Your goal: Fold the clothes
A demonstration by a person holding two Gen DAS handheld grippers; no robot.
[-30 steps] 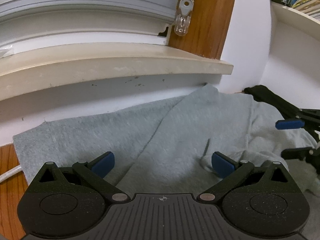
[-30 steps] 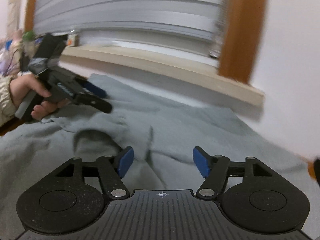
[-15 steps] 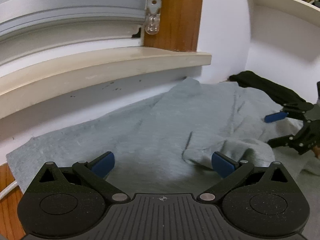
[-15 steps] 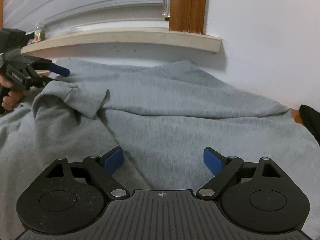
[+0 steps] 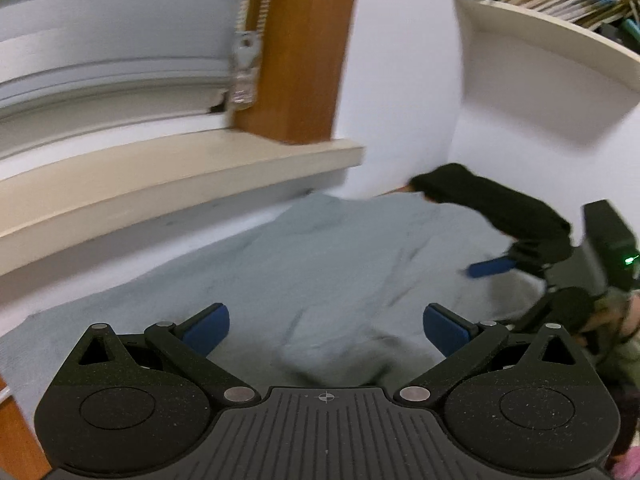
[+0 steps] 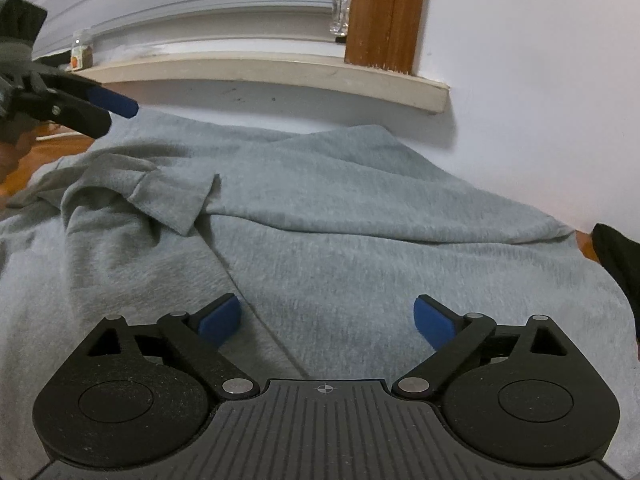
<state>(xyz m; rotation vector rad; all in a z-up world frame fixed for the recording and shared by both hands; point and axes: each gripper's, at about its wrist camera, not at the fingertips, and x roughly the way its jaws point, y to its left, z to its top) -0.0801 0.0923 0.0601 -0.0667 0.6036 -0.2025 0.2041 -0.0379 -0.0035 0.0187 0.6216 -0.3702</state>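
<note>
Below, soft grey knit garment point(image 6: 360, 208), seemingly rumpled; left gripper point(image 5: 326, 326) and right gripper point(image 6: 327, 320) jaws spread, empty.

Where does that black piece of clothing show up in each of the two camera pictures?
Left wrist view: the black garment lies right of centre, on the far end of the grey garment, near the wall corner.
Right wrist view: only its edge shows, at the right border.
Shared landmark: the wooden window frame above the sill.
</note>
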